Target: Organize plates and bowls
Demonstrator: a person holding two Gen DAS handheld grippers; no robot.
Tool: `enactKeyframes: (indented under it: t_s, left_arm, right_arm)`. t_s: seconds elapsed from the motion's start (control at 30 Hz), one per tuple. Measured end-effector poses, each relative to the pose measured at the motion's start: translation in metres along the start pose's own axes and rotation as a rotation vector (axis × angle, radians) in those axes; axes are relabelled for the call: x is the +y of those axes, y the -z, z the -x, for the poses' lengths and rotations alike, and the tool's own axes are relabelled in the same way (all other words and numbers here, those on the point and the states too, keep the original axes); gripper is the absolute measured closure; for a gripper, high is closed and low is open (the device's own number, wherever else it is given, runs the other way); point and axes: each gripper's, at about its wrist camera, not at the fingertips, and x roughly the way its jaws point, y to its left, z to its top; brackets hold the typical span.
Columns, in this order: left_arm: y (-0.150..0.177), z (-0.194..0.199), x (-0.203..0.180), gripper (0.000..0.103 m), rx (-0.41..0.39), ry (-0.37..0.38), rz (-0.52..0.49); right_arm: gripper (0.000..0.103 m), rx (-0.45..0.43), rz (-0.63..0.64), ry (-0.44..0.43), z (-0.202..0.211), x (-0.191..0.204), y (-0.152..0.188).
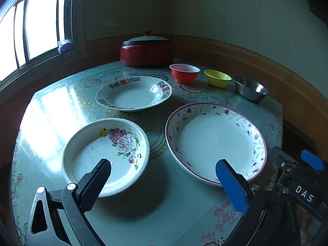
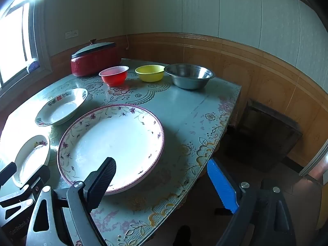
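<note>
Both the left gripper point(image 1: 164, 168) and right gripper point(image 2: 162, 169) hover with jaws apart, holding nothing. On the bench point(image 1: 168, 205) lie three plates, separate: the rose plate point(image 1: 105, 155), purple-rimmed plate point(image 1: 216, 141) and red-marked plate point(image 1: 134, 93). Behind them the red bowl point(image 1: 184, 73), yellow bowl point(image 1: 218, 78) and steel bowl point(image 1: 251, 88) stand in a row.

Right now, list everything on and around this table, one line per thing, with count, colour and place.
plates: 3, white with floral rims; the largest, purple-rimmed, at the near right, the rose plate at the near left, the red-lettered plate behind them.
bowls: 3 in a row at the far side; red, then yellow, then steel by the right corner.
pot: 1, red with a lid, far edge near the wall.
table: 1, pale green flowered cover.
window: 1, bright, on the left.
left gripper: open, over the near edge between the two near plates.
right gripper: open, over the near right edge.
</note>
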Motion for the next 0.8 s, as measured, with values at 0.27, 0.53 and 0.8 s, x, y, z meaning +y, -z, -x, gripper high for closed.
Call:
enactKeyframes:
  t_s: [0.27, 0.53, 0.8]
  left_arm:
    - [0.0000, 0.0005, -0.0037, 0.000, 0.002, -0.022, -0.018]
    - [0.0007, 0.0011, -0.0034, 0.000, 0.002, -0.024, -0.023]
    - [0.0016, 0.0030, -0.0066, 0.000, 0.000, -0.019, -0.028]
  right_arm:
    - [0.011, 0.002, -0.010, -0.006, -0.0027, 0.0029, -0.0021]
    - [0.011, -0.012, -0.009, -0.001, -0.0006, -0.0008, -0.0013]
    - [0.011, -0.016, -0.010, 0.001, 0.0023, -0.0020, 0.0007]
